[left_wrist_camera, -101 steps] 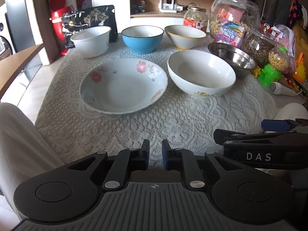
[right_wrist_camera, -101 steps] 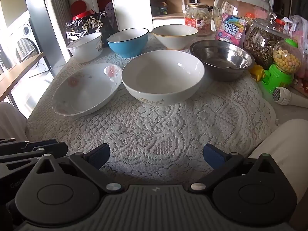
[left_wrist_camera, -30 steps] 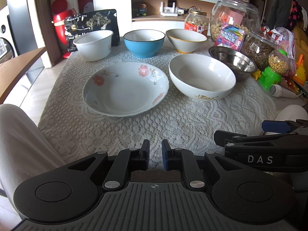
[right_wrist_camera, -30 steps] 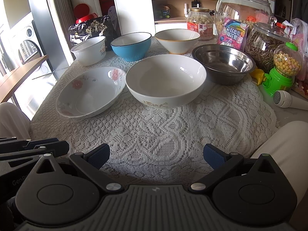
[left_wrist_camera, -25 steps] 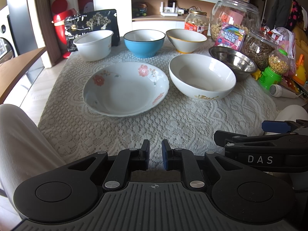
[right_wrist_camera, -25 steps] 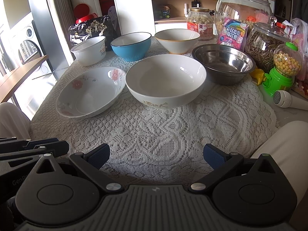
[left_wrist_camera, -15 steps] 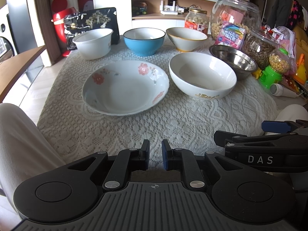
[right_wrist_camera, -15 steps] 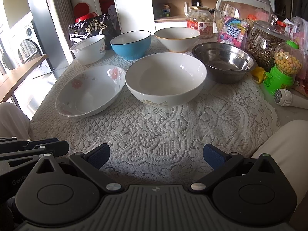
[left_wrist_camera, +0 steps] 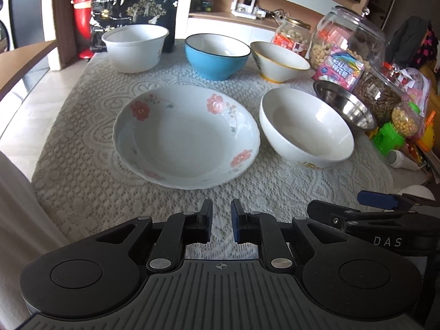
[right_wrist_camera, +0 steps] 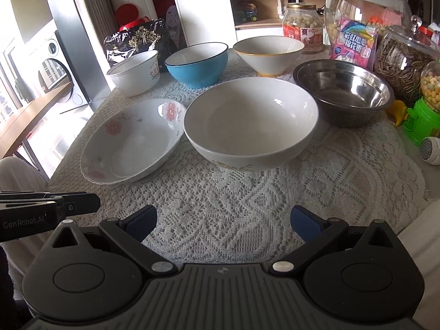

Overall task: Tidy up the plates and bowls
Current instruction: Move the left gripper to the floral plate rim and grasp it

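The floral plate [left_wrist_camera: 187, 140] and the white bowl [right_wrist_camera: 250, 123] lie side by side, rims nearly touching, on the lace-covered counter [right_wrist_camera: 247, 206], with smaller bowls and a steel bowl [right_wrist_camera: 343, 93] behind them. Glazed ceramic is judged stiff, fairly heavy, slippery and breakable, so the near rim is best pinched. The left claw [left_wrist_camera: 221, 224] is seen nearly closed and empty; the right claw [right_wrist_camera: 224, 221] is held wide, also empty. Against the frames a second ago, both claws have been brought nearer the dishes, which now appear larger; nothing on the counter has been shifted.
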Motion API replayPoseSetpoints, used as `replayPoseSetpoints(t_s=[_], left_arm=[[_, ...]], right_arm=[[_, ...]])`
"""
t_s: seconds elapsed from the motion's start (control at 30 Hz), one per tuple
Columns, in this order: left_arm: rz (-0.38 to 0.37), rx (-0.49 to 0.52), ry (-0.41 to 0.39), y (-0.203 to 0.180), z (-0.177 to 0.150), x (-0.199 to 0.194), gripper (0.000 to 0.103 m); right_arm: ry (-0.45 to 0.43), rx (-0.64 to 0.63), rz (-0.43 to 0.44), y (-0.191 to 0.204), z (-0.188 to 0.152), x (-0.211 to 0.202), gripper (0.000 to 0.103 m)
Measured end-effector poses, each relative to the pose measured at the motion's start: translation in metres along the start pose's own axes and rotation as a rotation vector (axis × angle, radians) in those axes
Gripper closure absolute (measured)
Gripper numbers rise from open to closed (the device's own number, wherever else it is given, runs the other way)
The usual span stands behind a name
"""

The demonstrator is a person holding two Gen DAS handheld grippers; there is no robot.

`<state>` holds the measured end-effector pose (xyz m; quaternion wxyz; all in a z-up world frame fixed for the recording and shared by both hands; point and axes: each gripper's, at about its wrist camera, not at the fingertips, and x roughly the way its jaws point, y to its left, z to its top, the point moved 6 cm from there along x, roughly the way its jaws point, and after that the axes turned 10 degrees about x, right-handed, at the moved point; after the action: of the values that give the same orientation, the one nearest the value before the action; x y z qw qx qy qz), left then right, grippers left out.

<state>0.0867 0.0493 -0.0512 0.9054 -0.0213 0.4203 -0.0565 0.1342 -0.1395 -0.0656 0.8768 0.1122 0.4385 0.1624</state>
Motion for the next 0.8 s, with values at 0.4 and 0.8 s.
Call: replayPoseSetpoints(t_s=[0.4,0.8], left_arm=[[-0.308,-0.073,0.045,0.017,0.036,0.049,0.087],[-0.042,-0.178,-0.097,0.106,0.07,0.047,0.087]], right_arm=[[0.168,-0.036,0.046,0.006,0.002,0.058,0.0],[0.195,-0.108,-0.025,0.017,-0.003,0.064,0.0]])
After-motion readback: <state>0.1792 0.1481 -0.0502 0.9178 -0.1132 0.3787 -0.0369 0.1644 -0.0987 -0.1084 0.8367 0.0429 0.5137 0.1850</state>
